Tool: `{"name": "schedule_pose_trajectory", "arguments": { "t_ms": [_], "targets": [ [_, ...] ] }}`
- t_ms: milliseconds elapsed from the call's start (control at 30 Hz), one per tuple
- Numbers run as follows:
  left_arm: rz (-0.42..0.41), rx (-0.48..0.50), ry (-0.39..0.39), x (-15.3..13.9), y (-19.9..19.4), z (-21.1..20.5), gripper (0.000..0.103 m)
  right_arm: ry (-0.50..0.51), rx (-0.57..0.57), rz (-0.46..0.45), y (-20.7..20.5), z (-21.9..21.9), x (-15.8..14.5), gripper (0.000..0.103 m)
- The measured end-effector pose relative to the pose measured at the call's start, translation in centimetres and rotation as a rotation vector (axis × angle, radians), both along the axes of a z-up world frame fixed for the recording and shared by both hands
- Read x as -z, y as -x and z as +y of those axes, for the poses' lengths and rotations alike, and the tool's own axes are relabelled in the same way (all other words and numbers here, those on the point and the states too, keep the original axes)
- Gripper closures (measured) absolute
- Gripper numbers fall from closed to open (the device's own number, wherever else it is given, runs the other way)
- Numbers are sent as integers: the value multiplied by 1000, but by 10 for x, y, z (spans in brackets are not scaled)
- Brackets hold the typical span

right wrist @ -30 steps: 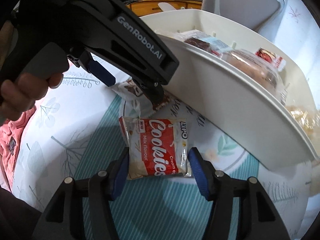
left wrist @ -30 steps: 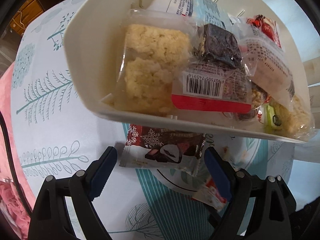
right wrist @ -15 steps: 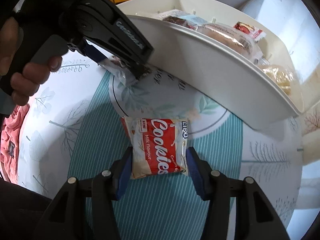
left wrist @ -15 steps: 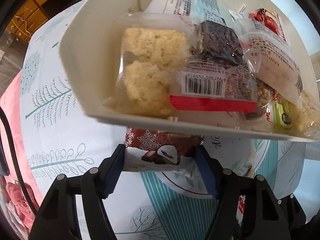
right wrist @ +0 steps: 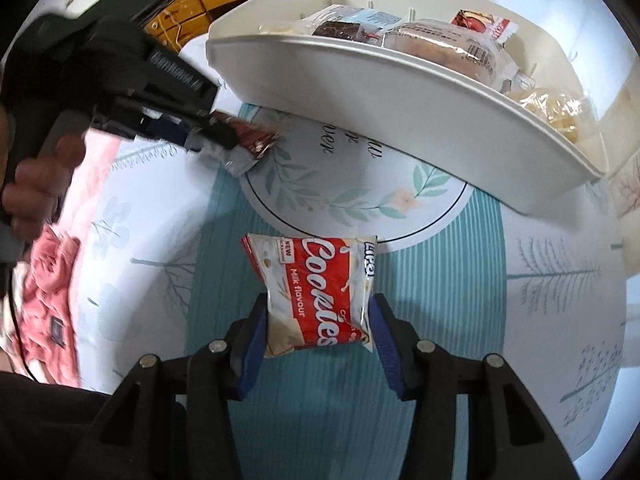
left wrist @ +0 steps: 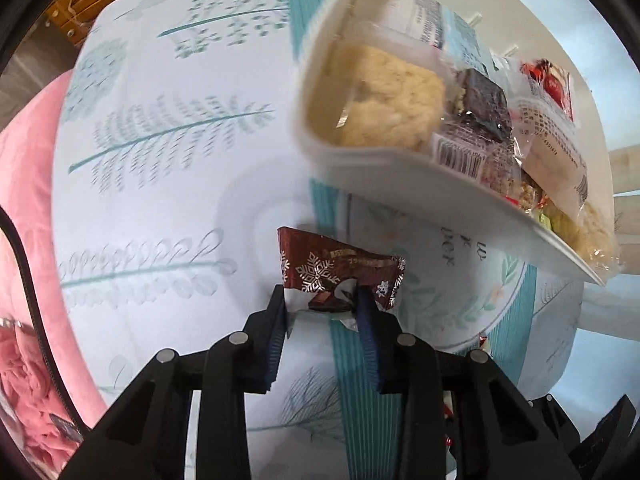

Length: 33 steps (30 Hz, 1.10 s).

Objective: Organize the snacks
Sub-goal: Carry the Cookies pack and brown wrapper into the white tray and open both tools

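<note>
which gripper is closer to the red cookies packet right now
Right. The right gripper has the cookies packet between its closing jaws, pads touching its sides. The left gripper is farther away, clamping a dark snowflake wrapper.

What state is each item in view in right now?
Left gripper: jaws closing, pads pinching the dark red snowflake packet.
Dark red snowflake packet: crumpled, held off the tablecloth.
Right gripper: jaws closing, pads against the cookies packet.
Cookies packet: sealed, label up, between the jaws.
White tray: open-topped, loaded with wrapped snacks.
</note>
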<state>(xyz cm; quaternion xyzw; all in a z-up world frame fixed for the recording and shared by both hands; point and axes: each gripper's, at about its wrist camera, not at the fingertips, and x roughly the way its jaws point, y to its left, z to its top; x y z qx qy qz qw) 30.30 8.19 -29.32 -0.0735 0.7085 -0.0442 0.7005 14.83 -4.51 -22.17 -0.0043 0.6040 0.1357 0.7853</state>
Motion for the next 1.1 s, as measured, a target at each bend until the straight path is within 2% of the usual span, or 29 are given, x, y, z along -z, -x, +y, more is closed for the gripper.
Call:
{"name": "schedule_pose_trajectory", "arguments": {
  "t_ms": [133,367,500,767,900,1100],
  "targets": [
    [1,-39,32,-16,9,18,74,-28,12,-25,3,6,-16,54],
    [-70,-51,71,-68,16,44,74,-72,-9,-118,-1,15,-53,54],
    [-135,-32,78,-107,25,65,74,-79,-18,-188,-8,16,-71,54],
    [-281,3,143,-160,6,66,74,-67,28,-333,-31,4,-98,54],
    [-337,17,165,-169,-8,55,74,-59,63,-388,-45,-5,-105,54],
    [-382,44,207,-161,-23,35,74,-30,103,-458,-62,-18,-102,54]
  ]
}}
